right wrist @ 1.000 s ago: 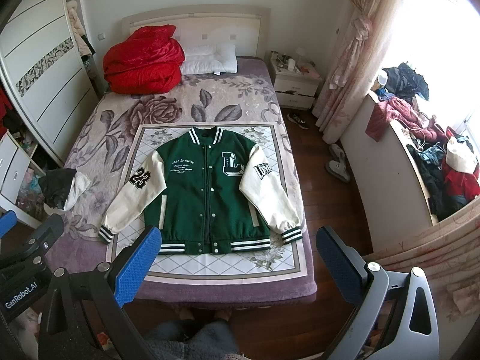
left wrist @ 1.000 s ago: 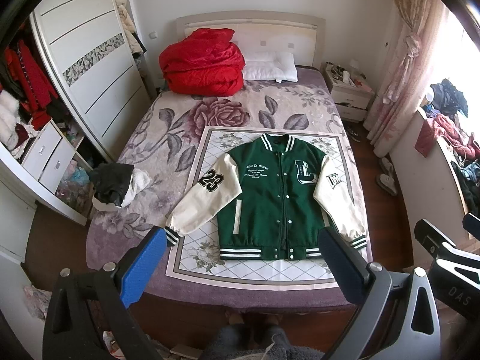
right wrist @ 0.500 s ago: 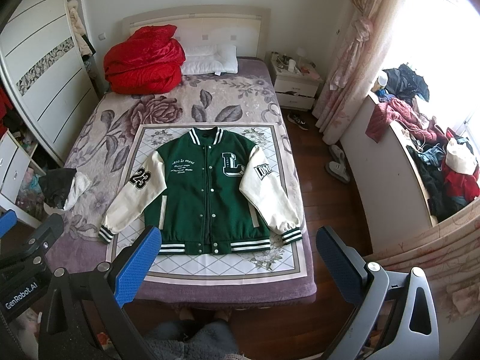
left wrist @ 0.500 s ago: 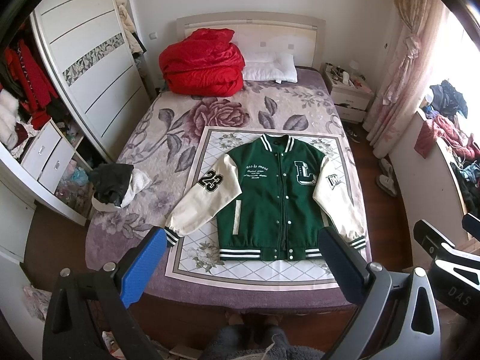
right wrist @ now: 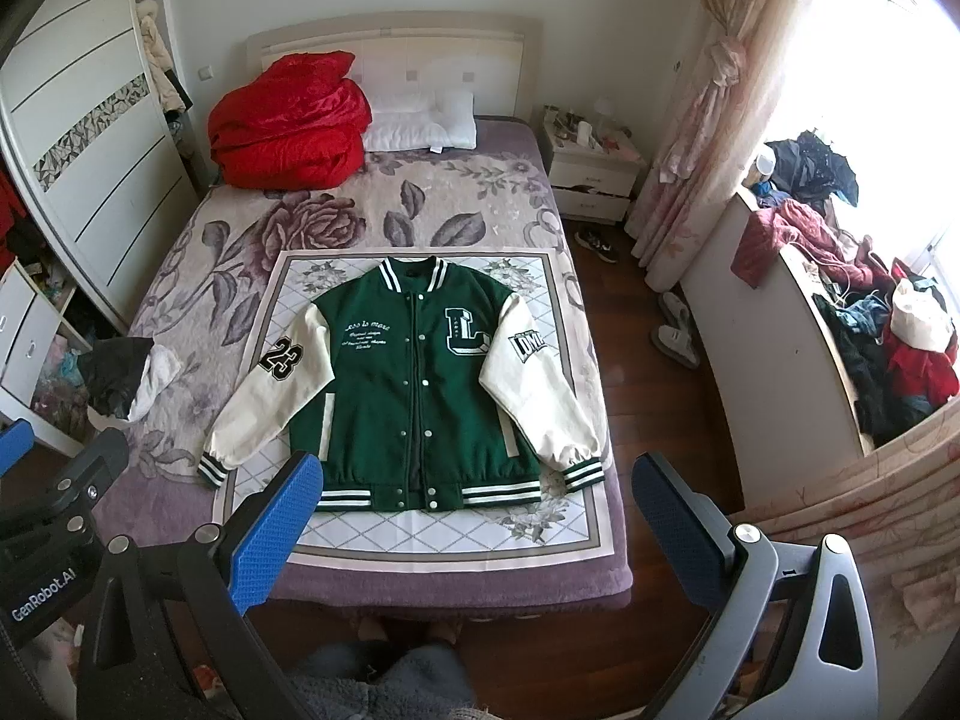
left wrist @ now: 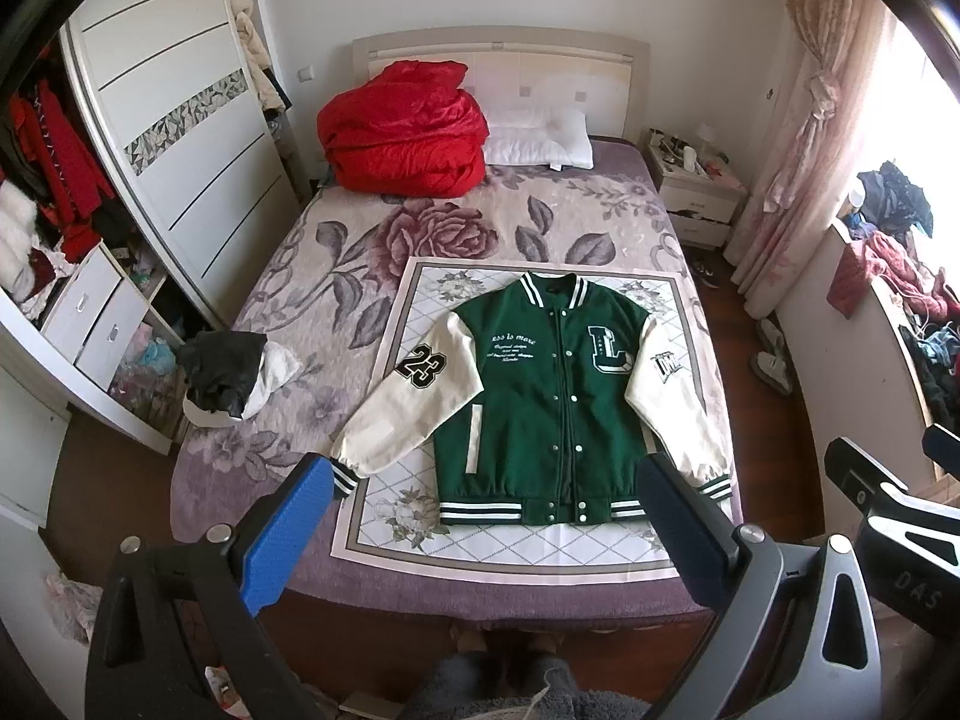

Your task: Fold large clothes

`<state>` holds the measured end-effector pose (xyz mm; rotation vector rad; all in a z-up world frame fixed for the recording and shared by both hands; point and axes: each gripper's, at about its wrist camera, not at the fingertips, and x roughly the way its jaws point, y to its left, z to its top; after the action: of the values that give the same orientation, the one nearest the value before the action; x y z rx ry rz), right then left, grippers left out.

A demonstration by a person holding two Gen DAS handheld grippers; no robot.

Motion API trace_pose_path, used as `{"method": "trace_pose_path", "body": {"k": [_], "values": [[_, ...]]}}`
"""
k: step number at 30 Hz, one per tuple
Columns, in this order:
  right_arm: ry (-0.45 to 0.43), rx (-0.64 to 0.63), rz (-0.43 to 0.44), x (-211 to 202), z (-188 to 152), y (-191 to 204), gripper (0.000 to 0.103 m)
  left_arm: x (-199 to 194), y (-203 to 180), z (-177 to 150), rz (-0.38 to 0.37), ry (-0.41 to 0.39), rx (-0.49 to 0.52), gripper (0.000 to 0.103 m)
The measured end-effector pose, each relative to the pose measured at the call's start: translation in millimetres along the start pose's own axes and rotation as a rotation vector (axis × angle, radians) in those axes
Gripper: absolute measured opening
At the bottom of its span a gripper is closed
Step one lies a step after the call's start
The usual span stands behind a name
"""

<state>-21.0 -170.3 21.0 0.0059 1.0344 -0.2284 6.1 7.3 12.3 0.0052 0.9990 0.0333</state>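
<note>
Bedroom seen from above the foot of a bed (left wrist: 252, 312), where a green varsity jacket (left wrist: 552, 402) with cream sleeves lies face up, snapped shut and spread flat on a pale quilted mat (left wrist: 516, 546) that covers the foot half of the bed. The jacket is the garment to be folded, and it appears laid out this way on purpose: collar toward the headboard, striped hem toward the foot of the bed, both sleeves angled outward and down so each one can be reached and turned in over the body. The left gripper (left wrist: 480, 528) hangs in the air off the foot of the bed, its two blue-padded jaws spread wide with nothing between them. The right gripper (right wrist: 474, 525) hangs just beside it, likewise gaping wide and holding nothing. Neither touches the cloth (folding seems not to have begun yet). Both tools are probably held back and high to take in the whole garment before the first grasp. At the head of the bed sit a bundled red quilt (left wrist: 408, 126) and a white pillow (left wrist: 540, 138); a small heap of dark and white clothes (left wrist: 234, 378) lies on the bed's left edge, apart from the jacket.
</note>
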Motion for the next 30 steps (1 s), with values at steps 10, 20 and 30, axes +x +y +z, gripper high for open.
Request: {"method": "trace_pose_path", "body": {"k": [10, 20, 30], "values": [[0.002, 0.001, -0.002, 4, 2, -2, 0.103, 0, 0, -2, -0.003, -0.001, 0.001, 0.103], [0.046, 0.105, -0.005, 59, 9, 3, 0.103, 62, 12, 25, 0.053, 0.016, 0.005, 0.103], [0.350, 0.280, -0.071, 337, -59, -50, 0.103, 291, 45, -23, 0.240, 0.167, 0.028, 0.103]]}}
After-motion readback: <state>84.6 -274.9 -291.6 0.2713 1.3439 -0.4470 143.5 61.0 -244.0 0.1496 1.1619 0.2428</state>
